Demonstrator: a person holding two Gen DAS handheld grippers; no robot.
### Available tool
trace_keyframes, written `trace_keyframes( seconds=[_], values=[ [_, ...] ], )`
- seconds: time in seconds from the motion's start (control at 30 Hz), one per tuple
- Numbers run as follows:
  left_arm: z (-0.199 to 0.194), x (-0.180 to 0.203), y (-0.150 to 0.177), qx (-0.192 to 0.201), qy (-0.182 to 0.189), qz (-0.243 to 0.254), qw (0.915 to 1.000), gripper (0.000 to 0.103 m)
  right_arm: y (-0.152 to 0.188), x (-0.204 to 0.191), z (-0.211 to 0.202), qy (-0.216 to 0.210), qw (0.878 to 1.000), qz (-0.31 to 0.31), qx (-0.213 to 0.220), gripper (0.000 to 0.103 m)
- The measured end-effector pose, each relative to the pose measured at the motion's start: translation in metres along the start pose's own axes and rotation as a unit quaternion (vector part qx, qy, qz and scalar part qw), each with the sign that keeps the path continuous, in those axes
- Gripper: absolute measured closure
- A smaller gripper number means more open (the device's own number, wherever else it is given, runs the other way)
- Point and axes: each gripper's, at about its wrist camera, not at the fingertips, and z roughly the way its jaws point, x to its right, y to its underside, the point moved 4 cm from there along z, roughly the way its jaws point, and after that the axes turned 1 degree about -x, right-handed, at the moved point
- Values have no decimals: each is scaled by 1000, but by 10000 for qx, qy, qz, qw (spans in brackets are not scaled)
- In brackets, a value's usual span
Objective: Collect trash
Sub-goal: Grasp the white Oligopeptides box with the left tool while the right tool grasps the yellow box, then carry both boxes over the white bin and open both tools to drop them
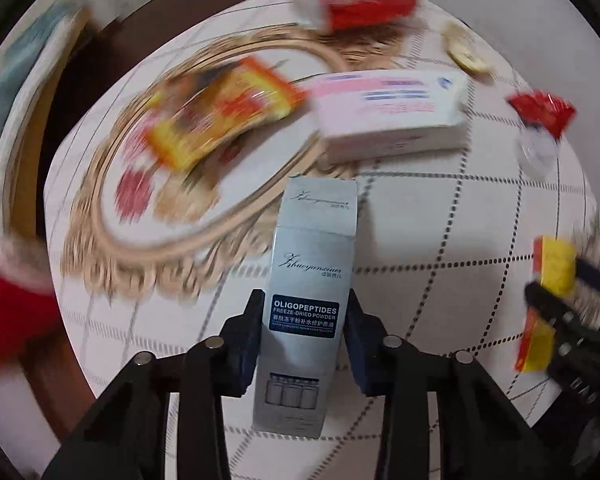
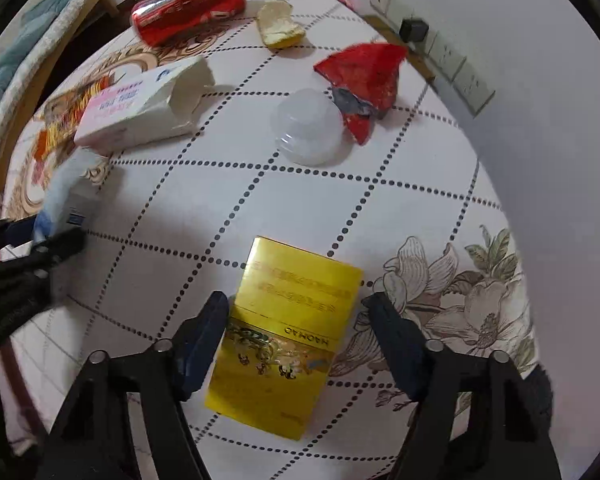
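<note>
A tall pale blue carton point(image 1: 312, 248) printed "OLIGOPEPTIDES" stands between the pads of my left gripper point(image 1: 304, 300), which press on both its sides. A yellow box point(image 2: 284, 320) lies flat on the chequered tablecloth point(image 2: 180, 200) between the fingers of my right gripper point(image 2: 296, 302). The left pad is at the box's edge and a small gap shows at the right pad. In the left wrist view the right gripper point(image 1: 556, 300) and yellow box point(image 1: 556, 264) appear at the right edge.
More litter lies on the table: a red can point(image 2: 188, 8), an open pink-and-white box point(image 2: 140, 104), a red wrapper point(image 2: 364, 76), a clear plastic lid point(image 2: 308, 128), a crumpled yellow scrap point(image 2: 278, 24) and an orange snack packet point(image 1: 216, 112). A wall with sockets point(image 2: 452, 60) borders the right.
</note>
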Motion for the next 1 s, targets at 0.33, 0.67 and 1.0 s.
trace_keyframes(
  seconds=[0.33,0.67,1.0],
  values=[
    [-53,-35,68,780,-293,-1417,9864,71,23,-32,-11,-49,9979,-554,326,39],
    [-130,-106,126,1598,-644,-2201,9601,71,47,-98,-99,-660,9826,-1343,1104,40],
    [-188,-185,194,1893,-1160,-2902,9309,71,52,-198,-168,-1373,9488,-2308,1664,40]
  ],
)
